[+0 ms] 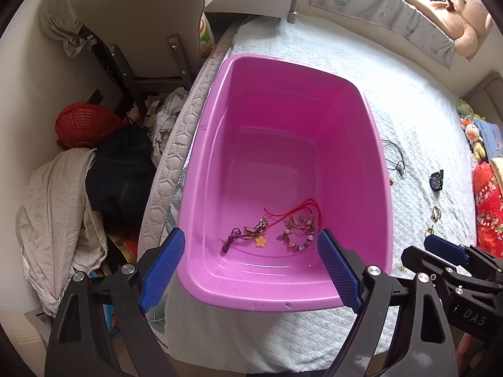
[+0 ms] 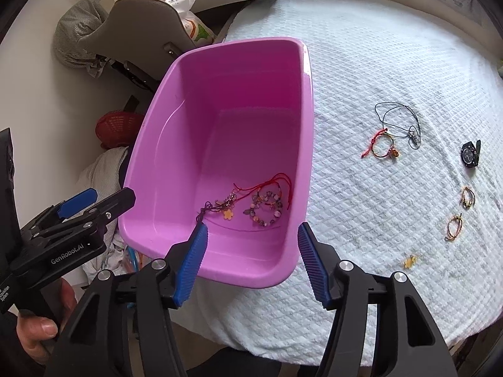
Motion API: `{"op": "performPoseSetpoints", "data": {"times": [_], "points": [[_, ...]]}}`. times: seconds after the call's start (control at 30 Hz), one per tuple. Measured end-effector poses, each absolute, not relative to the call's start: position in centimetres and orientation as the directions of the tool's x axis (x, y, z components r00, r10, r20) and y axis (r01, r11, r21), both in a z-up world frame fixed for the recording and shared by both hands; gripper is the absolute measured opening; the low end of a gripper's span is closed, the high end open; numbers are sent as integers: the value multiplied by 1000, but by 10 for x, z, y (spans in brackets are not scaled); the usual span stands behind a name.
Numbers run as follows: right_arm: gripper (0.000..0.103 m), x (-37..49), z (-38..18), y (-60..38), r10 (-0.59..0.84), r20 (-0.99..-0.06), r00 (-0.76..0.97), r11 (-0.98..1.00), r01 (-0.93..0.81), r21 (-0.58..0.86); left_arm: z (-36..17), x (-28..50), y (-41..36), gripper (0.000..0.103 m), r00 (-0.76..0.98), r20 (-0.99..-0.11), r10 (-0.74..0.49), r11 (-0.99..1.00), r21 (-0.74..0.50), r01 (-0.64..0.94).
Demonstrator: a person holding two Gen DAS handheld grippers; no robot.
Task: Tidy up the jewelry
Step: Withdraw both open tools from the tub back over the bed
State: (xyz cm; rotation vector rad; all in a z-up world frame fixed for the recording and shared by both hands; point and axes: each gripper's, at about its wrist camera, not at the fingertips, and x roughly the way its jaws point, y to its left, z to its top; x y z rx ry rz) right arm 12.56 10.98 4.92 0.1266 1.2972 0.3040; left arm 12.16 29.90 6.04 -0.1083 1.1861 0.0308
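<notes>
A pink plastic tub [image 1: 283,100] sits on a bed covered with a pale quilted blanket [image 2: 377,62], filling the centre of the left wrist view and the left-centre of the right wrist view. Low in the tub, toward its near end, lie a beaded bracelet [image 1: 298,235], a red cord [image 1: 301,210] looped above it, and a dark cord with an orange flower charm [image 1: 260,241] to its left.

The left gripper [image 1: 251,267] stands at the bottom of its own view with its jaws wide apart, nothing between them; the blue pads frame the near end of the tub. The right gripper [image 2: 251,257] at the bottom of its view is also parted, less widely, and holds nothing.

On the blanket in the right half of the right wrist view, more jewelry lies spread out: a dark cord necklace [image 2: 397,119], a red-and-gold bangle [image 2: 382,146] just beside it, a black watch [image 2: 470,154] farther right, two small gold rings [image 2: 467,197] [image 2: 454,227] below the watch, and a yellow charm [image 2: 411,261] nearest the bottom.
</notes>
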Motion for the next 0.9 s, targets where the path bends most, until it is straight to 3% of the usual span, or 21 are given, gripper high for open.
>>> {"op": "performPoseSetpoints", "data": {"times": [0.43, 0.9], "points": [[64, 73, 44, 62, 246, -943, 226, 969, -83, 233, 66, 91, 252, 89, 414, -910, -16, 999, -33, -34], [66, -27, 50, -102, 191, -931, 310, 973, 62, 221, 79, 32, 118, 91, 455, -888, -70, 997, -48, 59]]}}
